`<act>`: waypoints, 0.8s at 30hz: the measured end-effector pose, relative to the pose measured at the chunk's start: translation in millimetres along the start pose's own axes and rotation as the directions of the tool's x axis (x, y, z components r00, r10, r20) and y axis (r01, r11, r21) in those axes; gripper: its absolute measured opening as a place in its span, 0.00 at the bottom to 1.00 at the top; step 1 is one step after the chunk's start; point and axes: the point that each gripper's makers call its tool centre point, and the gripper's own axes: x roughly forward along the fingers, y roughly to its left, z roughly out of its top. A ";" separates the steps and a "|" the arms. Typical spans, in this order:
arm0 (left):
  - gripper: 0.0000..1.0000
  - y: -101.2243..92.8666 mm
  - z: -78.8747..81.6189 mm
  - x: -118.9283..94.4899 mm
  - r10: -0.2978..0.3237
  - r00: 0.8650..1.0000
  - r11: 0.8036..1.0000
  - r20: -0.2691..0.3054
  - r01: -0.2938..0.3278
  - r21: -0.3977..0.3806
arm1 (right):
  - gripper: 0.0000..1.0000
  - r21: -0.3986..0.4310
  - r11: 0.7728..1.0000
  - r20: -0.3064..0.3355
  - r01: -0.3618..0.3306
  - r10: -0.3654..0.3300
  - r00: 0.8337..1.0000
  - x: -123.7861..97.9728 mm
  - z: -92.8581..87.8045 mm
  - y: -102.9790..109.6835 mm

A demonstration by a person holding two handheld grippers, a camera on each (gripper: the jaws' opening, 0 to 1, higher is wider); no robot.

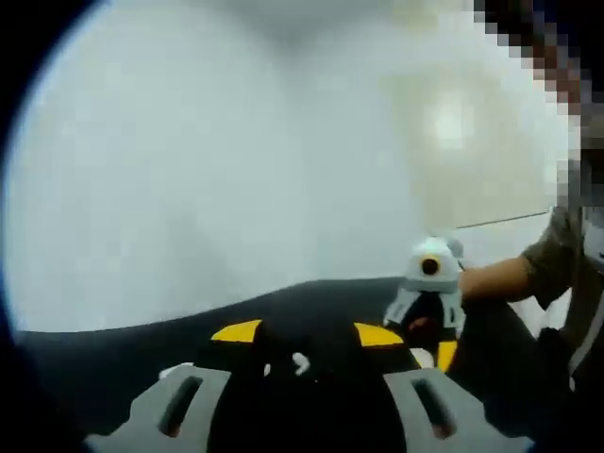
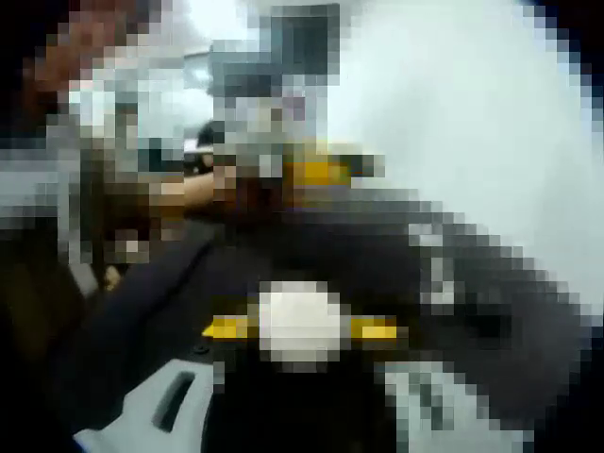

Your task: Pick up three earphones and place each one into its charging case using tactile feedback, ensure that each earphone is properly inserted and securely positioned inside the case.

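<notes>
In the right gripper view we saw the right gripper [image 2: 302, 401] with its grey jaws rising from the bottom edge over a dark surface [image 2: 510, 311]. A white rounded object [image 2: 300, 323] sat between two yellow pads [image 2: 377, 330]; its identity was too blurred to determine. A pale wall [image 2: 472, 113] stood behind.

In the left gripper view, the dark flat worktop [image 1: 142, 354] runs across the near ground; the right tool [image 1: 427, 302] sits over it at the right, a person's forearm [image 1: 495, 276] just behind, pale wall [image 1: 208, 160] far beyond.
</notes>
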 end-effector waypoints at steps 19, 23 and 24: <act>0.32 -2.0 -8.2 6.2 -0.005 1.000 1.000 -0.021 0.005 -0.015 | 0.38 0.050 0.959 -0.057 0.280 -0.277 0.959 -55.6 -8.0 -22.9; 0.32 6.5 -5.0 3.1 0.025 1.000 0.999 -0.007 -0.025 -0.028 | 0.38 0.082 0.887 -0.118 0.455 -0.445 0.888 -83.5 -22.8 -54.7; 0.32 8.0 -4.3 2.4 0.031 1.000 0.999 -0.003 -0.031 -0.030 | 0.38 0.083 0.868 -0.130 0.490 -0.478 0.869 -90.6 -25.9 -62.0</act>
